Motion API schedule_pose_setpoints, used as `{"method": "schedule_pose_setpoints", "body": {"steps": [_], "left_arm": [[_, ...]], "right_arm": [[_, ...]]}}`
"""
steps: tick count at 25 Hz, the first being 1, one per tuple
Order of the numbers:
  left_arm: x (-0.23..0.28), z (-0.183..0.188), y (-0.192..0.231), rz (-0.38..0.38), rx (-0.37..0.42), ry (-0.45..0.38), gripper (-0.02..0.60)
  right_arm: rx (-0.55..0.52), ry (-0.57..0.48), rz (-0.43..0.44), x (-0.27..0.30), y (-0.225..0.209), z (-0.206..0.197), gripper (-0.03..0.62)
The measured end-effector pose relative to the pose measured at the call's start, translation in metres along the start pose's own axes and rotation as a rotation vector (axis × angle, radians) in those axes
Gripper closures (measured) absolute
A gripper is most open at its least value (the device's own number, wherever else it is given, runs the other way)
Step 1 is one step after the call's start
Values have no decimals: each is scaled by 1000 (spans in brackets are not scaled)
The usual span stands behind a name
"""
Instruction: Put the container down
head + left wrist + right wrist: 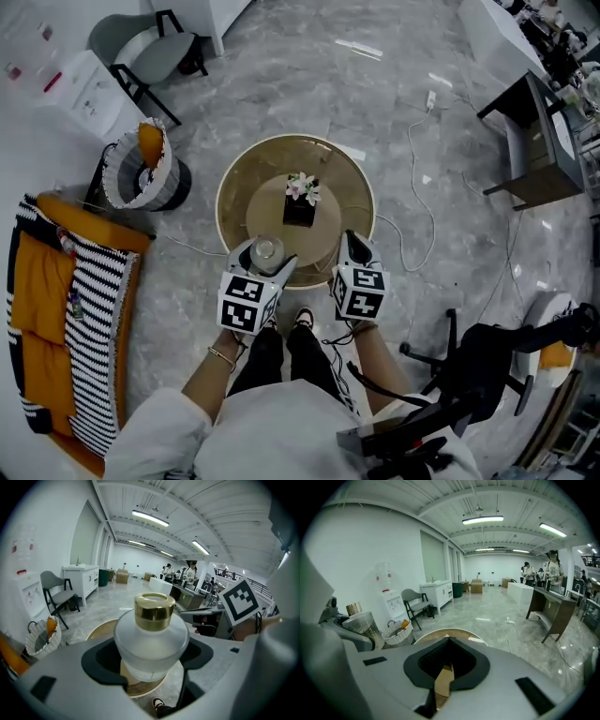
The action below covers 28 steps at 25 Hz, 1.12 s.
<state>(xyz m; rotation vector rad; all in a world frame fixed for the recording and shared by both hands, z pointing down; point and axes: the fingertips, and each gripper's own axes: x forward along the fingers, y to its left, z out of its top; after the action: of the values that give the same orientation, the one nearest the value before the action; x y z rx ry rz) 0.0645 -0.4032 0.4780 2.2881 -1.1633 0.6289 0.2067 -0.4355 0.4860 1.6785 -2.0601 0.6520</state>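
Observation:
A frosted glass container (267,250) with a gold cap sits between the jaws of my left gripper (273,261), which is shut on its round body (151,641). It hangs over the near edge of the round gold-rimmed table (239,183). Seen from my left gripper (151,663), the container stands upright, gold cap on top. My right gripper (355,247) hovers beside it at the table's near right edge, its jaws shut with nothing between them (446,667). From the right gripper view the container (360,622) shows at far left.
A black box with flowers (300,202) stands on the table's middle. A woven basket (141,173) and a striped orange cushion (66,319) lie to the left. A black office chair (478,366) is at right, a cable (420,187) on the floor, a desk (544,141) beyond.

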Motion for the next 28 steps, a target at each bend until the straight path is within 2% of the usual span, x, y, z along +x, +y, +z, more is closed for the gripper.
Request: {"method": "schedule_pose_setpoints", "body": {"steps": [11,19,28], "left_arm": [[67,-105,28,16,-85,68,244],[109,-188,26,-3,-111,118,244],[124,-236,14,-17,-128,156,244]], "right_arm": [[-14,113,45,66,-5,-107,571],[0,167,48,97,-16,-182,571],[28,209,43,107,-22,-230,571]]}}
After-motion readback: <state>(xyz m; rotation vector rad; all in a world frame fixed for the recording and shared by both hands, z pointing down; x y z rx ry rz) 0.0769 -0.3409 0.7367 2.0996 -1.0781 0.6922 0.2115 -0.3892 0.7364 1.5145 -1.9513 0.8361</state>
